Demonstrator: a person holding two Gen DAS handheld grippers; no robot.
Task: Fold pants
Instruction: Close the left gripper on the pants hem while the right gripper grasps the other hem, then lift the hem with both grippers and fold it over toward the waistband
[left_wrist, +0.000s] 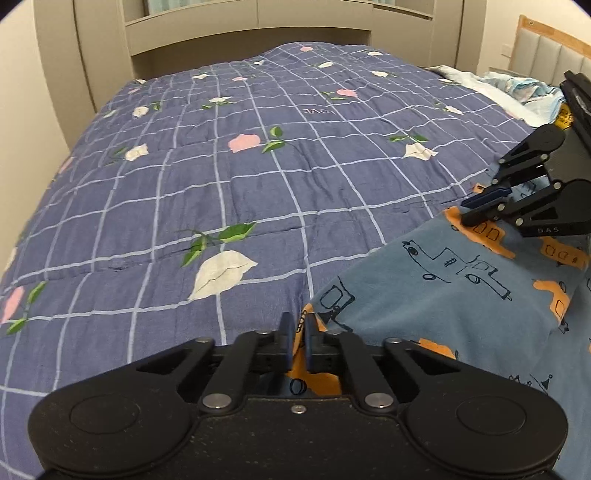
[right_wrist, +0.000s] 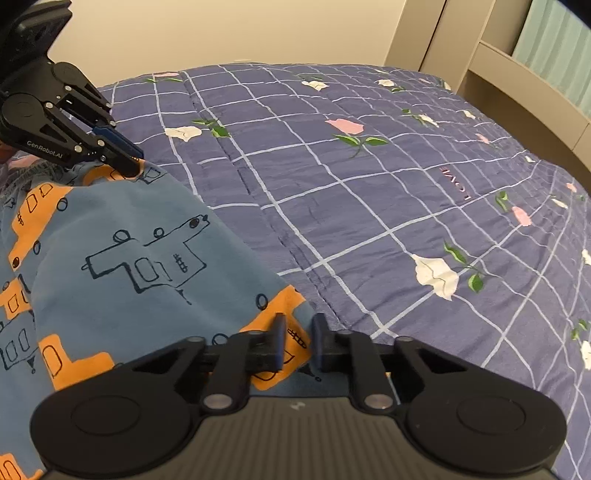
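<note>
Two grippers pinching blue cartoon-print pants (left_wrist: 443, 295) lying on checked floral quilt (left_wrist: 221, 184): left gripper (left_wrist: 299, 332) clamping hem corner, right gripper (right_wrist: 299, 332) narrowed on opposite hem corner.

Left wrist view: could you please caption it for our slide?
Left gripper and right gripper pinch the blue printed pants on a floral quilt.

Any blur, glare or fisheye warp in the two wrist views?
Left wrist view: even indoor light, no glare; strong fisheye bend in the headboard, dark vignette at the corners; quilt and pants sharp. Right wrist view: same soft light, only faint shadows; quilt grid lines curve toward the right edge; no motion blur, the pants' print reads clearly.
</note>
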